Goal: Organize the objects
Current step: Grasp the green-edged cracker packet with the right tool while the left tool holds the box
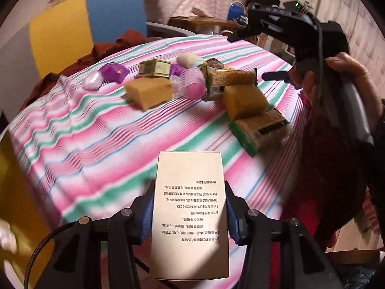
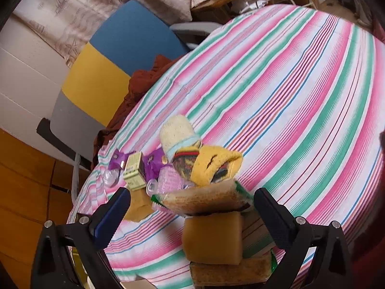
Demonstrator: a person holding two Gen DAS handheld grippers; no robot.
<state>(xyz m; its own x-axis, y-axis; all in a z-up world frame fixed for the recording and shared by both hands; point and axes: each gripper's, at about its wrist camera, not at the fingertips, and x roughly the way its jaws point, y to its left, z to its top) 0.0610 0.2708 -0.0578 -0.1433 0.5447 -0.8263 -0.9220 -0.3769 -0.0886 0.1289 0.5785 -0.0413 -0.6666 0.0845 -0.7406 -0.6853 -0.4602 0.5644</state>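
My left gripper [image 1: 189, 216] is shut on a pale box with printed text [image 1: 190, 175], held above the near part of the striped tablecloth [image 1: 96, 144]. Further back lies a pile: two brown blocks [image 1: 150, 92], green-edged wrapped cakes [image 1: 231, 79], a pink bottle [image 1: 190, 84], a small green box [image 1: 154, 68], purple packets [image 1: 113, 72] and a rolled towel [image 1: 190, 60]. My right gripper [image 2: 192, 216] is open above the pile, over a brown block [image 2: 213, 237] and a wrapped cake [image 2: 204, 200]. A hand [image 1: 336, 72] holds it at the right in the left wrist view.
A chair with a blue, yellow and grey back [image 2: 115, 55] stands behind the table, a reddish-brown cloth [image 2: 144, 82] draped on it. A yellow cloth [image 2: 216, 166] lies in the pile. A wooden desk with a blue mug [image 1: 235, 9] is beyond. Bare striped cloth [image 2: 300, 96] spreads to the right.
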